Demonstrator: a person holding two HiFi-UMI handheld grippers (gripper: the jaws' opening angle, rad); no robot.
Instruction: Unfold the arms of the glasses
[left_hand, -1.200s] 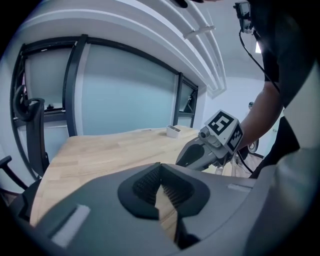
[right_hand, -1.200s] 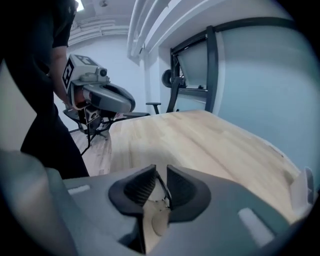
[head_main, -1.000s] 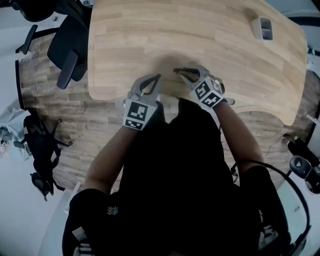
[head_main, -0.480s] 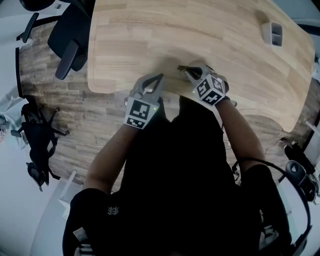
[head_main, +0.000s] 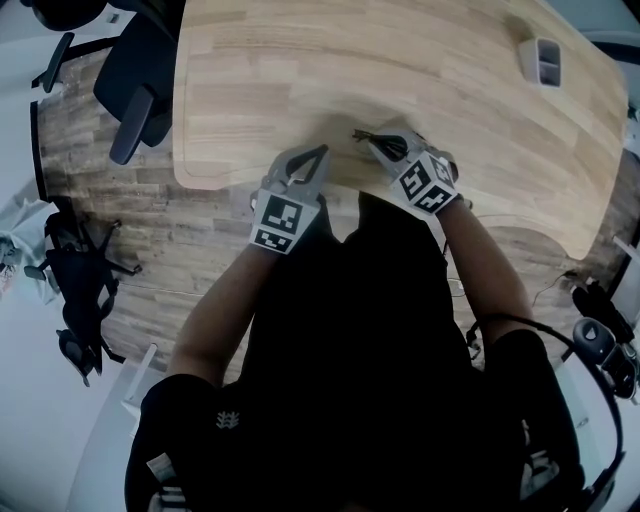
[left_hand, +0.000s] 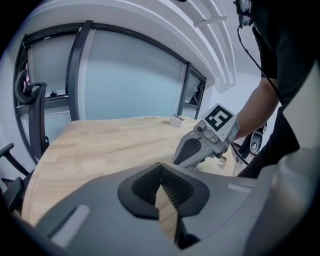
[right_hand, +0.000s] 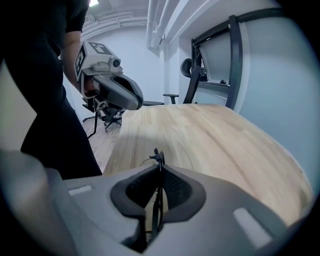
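The glasses are thin and dark, and lie near the front edge of the wooden table. My right gripper reaches them from the right. Its jaws have just been closing, and the thin frame now stands pinched between the pads, with its end poking out past the tips. My left gripper hovers just left of the glasses, apart from them, shut with nothing in it. The left gripper view shows the right gripper ahead; the glasses are hidden in that view.
A small white box sits at the table's far right corner and also shows in the left gripper view. A dark office chair stands off the table's left end. The table's curved front edge runs just below the grippers.
The right gripper's jaws have closed in around the glasses. Both hands have stayed about where they were.
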